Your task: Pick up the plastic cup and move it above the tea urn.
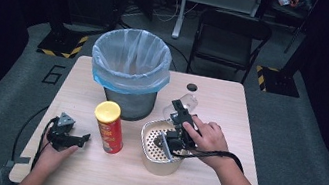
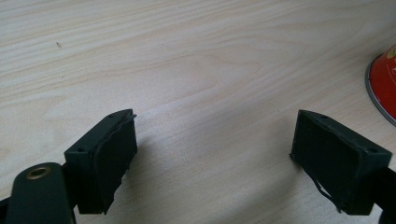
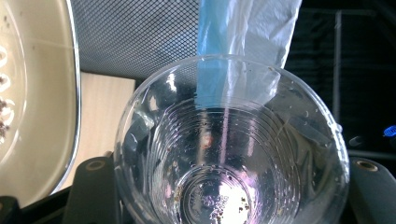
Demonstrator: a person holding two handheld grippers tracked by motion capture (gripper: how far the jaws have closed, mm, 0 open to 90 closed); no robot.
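Counter's tight: right hand-held gripper (image 1: 174, 117) clamps plastic cup (image 3: 231, 144) over strainer pot (image 1: 161, 149); I squeeze harder, it buckles.

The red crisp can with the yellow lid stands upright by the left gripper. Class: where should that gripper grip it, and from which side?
Grip the red crisp can mid-body from its left side, jaws level: its straight, round wall faces the open left gripper.

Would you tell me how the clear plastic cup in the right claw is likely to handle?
The clear plastic cup looks thin-walled, so it probably flexes if squeezed. It looks nearly empty, with a few crumbs inside, so likely very light. Its smooth, glossy wall may slip in the right claw.
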